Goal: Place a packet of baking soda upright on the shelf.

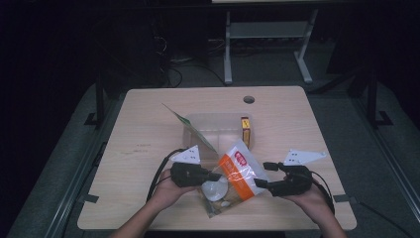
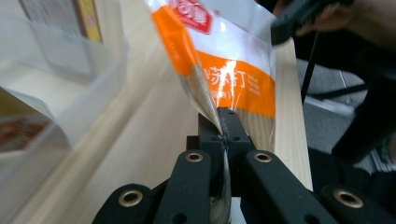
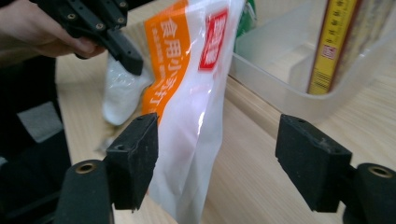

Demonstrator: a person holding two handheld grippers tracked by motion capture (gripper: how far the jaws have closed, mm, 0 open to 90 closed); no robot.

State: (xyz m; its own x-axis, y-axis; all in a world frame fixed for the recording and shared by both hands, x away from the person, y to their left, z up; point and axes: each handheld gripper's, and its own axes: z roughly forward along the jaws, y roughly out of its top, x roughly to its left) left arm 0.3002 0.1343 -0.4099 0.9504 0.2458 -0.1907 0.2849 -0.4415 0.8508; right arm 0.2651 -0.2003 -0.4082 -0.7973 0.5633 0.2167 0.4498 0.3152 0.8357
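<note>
An orange and white plastic bag (image 1: 240,171) with a red label is held tilted above the table's front edge, white powder pooled in its low end (image 1: 215,188). My left gripper (image 1: 218,176) is shut on the bag's edge; in the left gripper view its jaws (image 2: 223,122) pinch the thin seam of the bag (image 2: 233,70). My right gripper (image 1: 262,174) stands open at the bag's right side. In the right gripper view the bag (image 3: 191,84) hangs between its wide-apart jaws (image 3: 219,154), close beside the left one, and the left gripper (image 3: 128,58) shows behind.
A clear plastic container (image 1: 198,124) stands mid-table behind the bag, with a yellow box (image 1: 245,130) upright at its right end and a green-edged packet (image 1: 190,126) leaning on its left. The wooden table (image 1: 148,124) has a round hole (image 1: 249,99) at the back.
</note>
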